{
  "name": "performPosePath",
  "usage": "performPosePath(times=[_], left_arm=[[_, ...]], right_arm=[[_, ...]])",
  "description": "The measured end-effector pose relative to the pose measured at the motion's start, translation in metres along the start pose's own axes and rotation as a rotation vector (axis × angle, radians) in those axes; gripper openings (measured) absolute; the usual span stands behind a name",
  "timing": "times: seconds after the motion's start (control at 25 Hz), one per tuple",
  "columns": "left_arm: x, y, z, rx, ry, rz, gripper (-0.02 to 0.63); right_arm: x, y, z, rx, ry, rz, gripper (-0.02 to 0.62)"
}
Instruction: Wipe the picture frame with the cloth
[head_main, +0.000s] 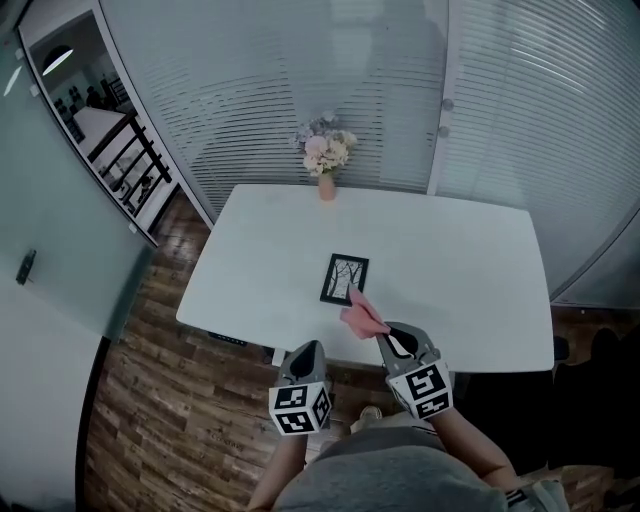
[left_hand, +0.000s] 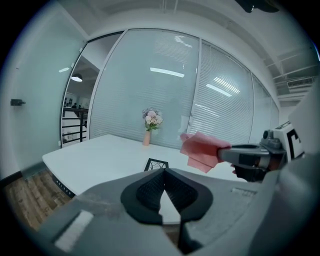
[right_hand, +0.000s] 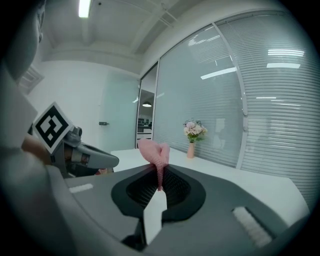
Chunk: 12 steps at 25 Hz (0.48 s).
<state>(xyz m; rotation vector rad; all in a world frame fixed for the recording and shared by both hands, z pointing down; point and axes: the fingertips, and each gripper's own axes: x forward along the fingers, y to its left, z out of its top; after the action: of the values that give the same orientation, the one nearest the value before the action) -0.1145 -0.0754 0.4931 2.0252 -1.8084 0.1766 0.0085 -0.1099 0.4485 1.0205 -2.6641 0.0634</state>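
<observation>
A small black picture frame (head_main: 344, 279) lies flat on the white table (head_main: 450, 260), near its front edge. My right gripper (head_main: 384, 334) is shut on a pink cloth (head_main: 362, 316), which hangs in the air just in front of the frame's near end. In the right gripper view the cloth (right_hand: 155, 154) sticks up from between the shut jaws (right_hand: 160, 173). My left gripper (head_main: 312, 346) hovers off the table's front edge, shut and holding nothing. In the left gripper view its jaws (left_hand: 163, 171) meet, with the frame (left_hand: 156, 164) beyond them and the cloth (left_hand: 201, 150) to the right.
A vase of pale flowers (head_main: 326, 156) stands at the table's far edge. Behind the table are glass walls with blinds (head_main: 520, 110). A wooden floor (head_main: 170, 400) lies to the left and below the table's front edge. A doorway with a railing (head_main: 125, 155) opens at the far left.
</observation>
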Motion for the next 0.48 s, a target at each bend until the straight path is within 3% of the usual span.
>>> performPosePath(times=[0.48], left_arm=[[0.066,0.018,-0.006,-0.018,0.059,0.018,0.002]], right_arm=[[0.056,-0.042,-0.003,-0.019,0.010,-0.003,0.017]])
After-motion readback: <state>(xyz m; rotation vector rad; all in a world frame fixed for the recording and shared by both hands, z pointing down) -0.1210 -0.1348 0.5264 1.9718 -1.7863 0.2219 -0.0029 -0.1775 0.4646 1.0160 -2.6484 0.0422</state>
